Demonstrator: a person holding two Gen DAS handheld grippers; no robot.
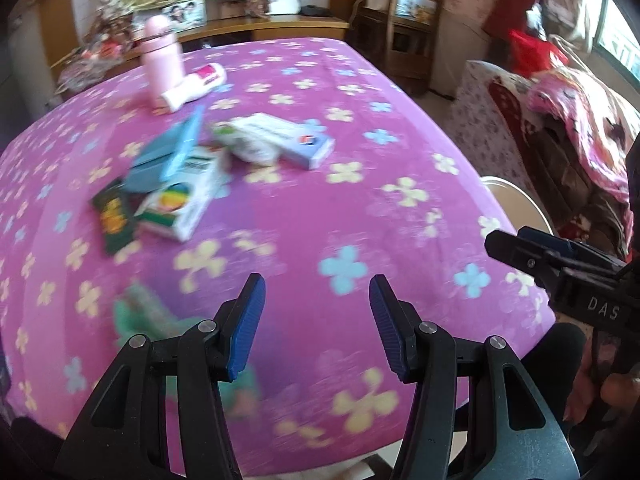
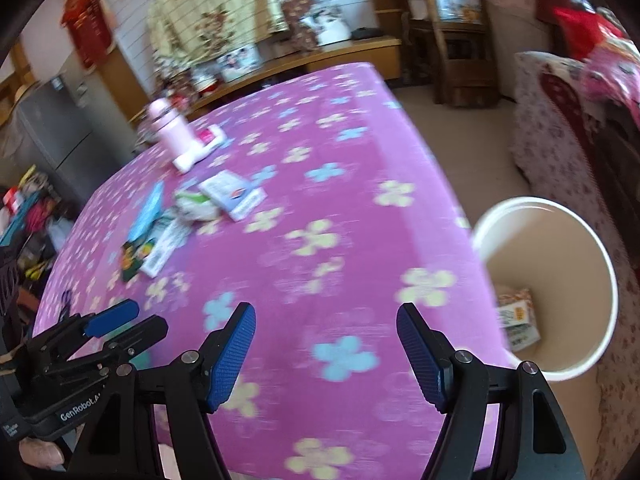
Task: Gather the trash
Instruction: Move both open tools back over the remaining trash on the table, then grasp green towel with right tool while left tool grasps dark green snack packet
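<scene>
Trash lies in a heap on the pink flowered table (image 1: 320, 220): a white and green carton (image 1: 180, 204), a dark green packet (image 1: 114, 216), a teal box (image 1: 160, 156), a crumpled white wrapper (image 1: 252, 148) and a white and blue box (image 1: 296, 140). The heap also shows in the right wrist view (image 2: 192, 208). A greenish scrap (image 1: 136, 316) lies by my left gripper (image 1: 318, 324), which is open and empty above the near table. My right gripper (image 2: 326, 356) is open and empty over the table's near edge. A white bin (image 2: 560, 288) beside the table holds a packet (image 2: 518, 316).
A pink bottle (image 1: 162, 56) stands at the far left of the table, with a white and pink tube (image 1: 198, 86) lying beside it. A wooden shelf (image 1: 408, 20) and a covered sofa (image 1: 560, 128) stand to the right. A wooden cabinet (image 2: 300, 60) runs behind the table.
</scene>
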